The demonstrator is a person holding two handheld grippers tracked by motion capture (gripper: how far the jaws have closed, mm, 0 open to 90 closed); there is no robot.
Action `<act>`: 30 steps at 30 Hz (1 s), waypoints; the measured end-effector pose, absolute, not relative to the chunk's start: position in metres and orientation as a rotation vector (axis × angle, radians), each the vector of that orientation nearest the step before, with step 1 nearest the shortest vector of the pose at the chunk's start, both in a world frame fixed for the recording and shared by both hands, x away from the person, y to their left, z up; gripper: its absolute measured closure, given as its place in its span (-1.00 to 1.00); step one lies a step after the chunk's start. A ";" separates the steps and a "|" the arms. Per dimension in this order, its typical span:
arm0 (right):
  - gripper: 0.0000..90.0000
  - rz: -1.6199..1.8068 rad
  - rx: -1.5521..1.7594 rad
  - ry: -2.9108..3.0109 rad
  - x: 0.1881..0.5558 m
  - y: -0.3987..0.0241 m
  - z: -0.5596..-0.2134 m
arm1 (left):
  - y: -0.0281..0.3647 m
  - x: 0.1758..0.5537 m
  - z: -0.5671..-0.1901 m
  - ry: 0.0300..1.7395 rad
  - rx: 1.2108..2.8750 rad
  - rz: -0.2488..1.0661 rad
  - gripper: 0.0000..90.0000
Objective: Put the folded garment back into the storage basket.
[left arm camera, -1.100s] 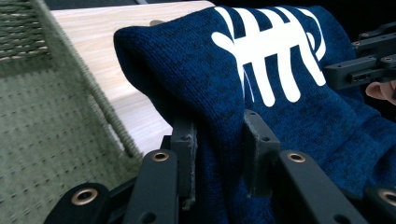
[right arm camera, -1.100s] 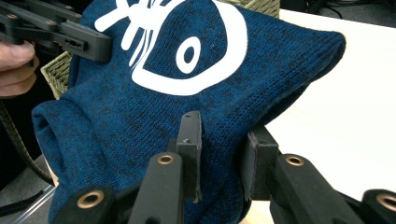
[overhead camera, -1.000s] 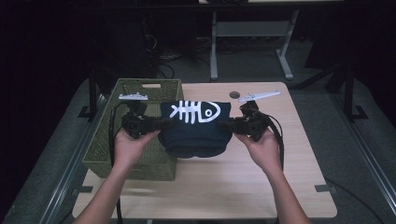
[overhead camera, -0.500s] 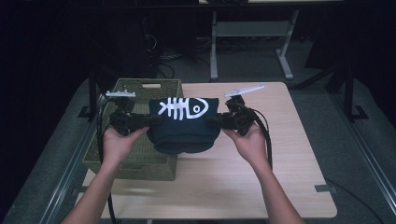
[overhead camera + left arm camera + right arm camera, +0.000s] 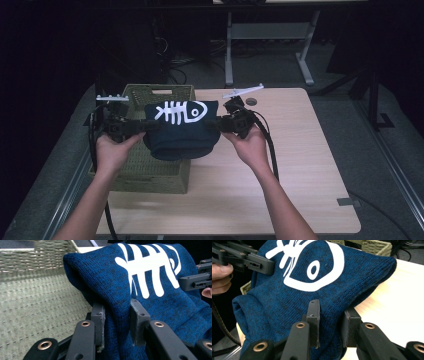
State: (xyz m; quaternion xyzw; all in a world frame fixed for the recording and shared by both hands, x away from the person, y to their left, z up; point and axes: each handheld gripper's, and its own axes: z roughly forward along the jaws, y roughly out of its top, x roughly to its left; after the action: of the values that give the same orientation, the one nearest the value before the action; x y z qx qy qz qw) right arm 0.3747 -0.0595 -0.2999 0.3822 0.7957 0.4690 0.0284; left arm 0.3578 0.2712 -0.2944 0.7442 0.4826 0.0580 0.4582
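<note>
A folded dark blue knit garment [image 5: 181, 131] with a white fish-skeleton print hangs in the air between both grippers, partly over the green woven basket [image 5: 150, 175]. My left gripper [image 5: 146, 126] is shut on its left edge; in the left gripper view the fabric [image 5: 150, 290] is pinched between the jaws [image 5: 117, 315]. My right gripper [image 5: 214, 123] is shut on its right edge, and the right gripper view shows the cloth [image 5: 312, 290] clamped in the jaws [image 5: 330, 323]. The basket floor [image 5: 37, 310] lies below the left side.
The light wooden table [image 5: 300, 165] stretches to the right of the basket. Table legs and cables [image 5: 235, 45] stand on the dark floor behind. A cable [image 5: 272, 150] trails from the right gripper along the forearm.
Both grippers have carried the garment to the left, from over the table's middle to partly above the basket.
</note>
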 end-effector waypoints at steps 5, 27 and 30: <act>0.60 1.458 1.167 2.470 0.379 -0.049 -0.303 | 0.284 0.359 -0.295 1.208 1.832 0.150 0.54; 0.59 1.515 1.151 2.491 0.394 -0.009 -0.308 | 0.321 0.362 -0.295 1.267 1.814 0.179 0.54; 0.59 1.518 1.139 2.498 0.395 -0.004 -0.309 | 0.326 0.362 -0.295 1.278 1.809 0.183 0.53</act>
State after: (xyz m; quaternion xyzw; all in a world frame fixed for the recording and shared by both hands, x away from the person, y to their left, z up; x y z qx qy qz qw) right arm 0.3951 -0.0035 -0.3086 0.3631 0.7962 0.4839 0.0024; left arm 0.3616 0.3260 -0.2949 0.7295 0.5152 0.0739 0.4438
